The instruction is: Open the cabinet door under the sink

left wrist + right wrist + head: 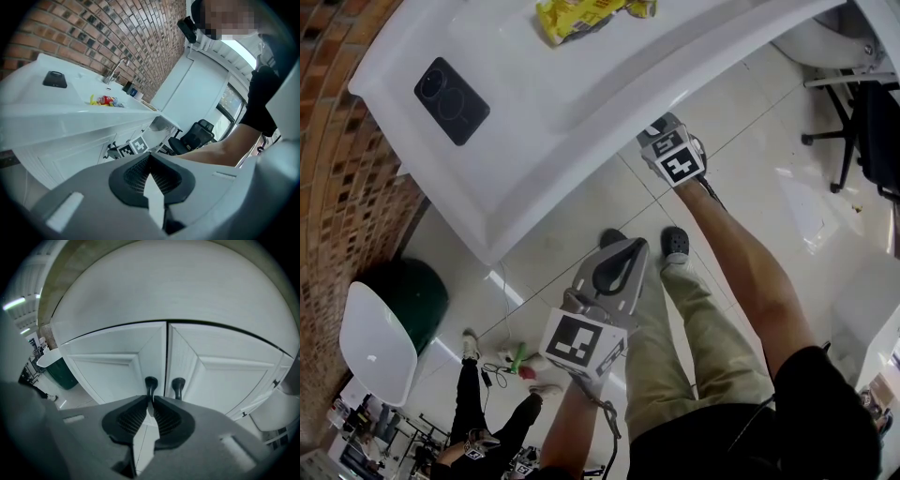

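Right tongs [151,399] are clamped on the stem of the dark knob [151,381] on the left cabinet door [112,369]. We see both doors shut, and the right door's knob [178,382] is just beside. Left tongs [150,157] are pressed together, empty, well apart from the cabinet.

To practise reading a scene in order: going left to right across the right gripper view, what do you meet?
Green bin → left cabinet door → left knob → right knob → right cabinet door.
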`<act>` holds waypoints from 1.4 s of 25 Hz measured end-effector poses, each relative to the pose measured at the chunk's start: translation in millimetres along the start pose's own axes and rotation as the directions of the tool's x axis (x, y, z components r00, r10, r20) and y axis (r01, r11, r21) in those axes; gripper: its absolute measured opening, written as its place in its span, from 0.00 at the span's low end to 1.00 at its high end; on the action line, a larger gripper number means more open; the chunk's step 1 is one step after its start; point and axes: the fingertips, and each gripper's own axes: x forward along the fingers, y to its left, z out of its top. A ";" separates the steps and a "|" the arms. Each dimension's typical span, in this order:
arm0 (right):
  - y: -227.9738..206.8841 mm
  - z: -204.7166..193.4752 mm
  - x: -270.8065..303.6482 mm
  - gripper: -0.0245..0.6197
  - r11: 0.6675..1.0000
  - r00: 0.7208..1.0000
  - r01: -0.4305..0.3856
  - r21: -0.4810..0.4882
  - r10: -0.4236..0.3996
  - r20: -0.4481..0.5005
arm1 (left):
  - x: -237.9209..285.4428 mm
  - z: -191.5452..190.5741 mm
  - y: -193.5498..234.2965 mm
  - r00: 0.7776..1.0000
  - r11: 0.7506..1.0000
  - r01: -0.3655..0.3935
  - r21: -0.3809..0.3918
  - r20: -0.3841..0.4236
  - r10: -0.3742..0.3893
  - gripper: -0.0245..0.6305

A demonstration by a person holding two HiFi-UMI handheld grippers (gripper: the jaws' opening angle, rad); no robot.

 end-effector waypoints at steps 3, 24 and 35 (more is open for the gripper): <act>1.1 -3.2 -3.2 0.09 1.000 1.000 0.003 0.006 -0.003 -0.001 | -0.8 -0.9 -3.3 1.000 1.000 0.001 0.003 0.001 -0.001 0.06; 24.8 -50.3 -47.6 0.09 0.989 0.996 0.082 0.122 -0.085 0.015 | -3.9 -21.6 -41.9 1.000 1.000 0.005 0.013 0.010 -0.005 0.06; 46.1 -74.1 -66.3 0.09 0.991 0.997 0.078 0.105 -0.076 -0.025 | -16.2 -42.9 -56.1 0.999 1.000 -0.024 0.007 0.023 0.024 0.06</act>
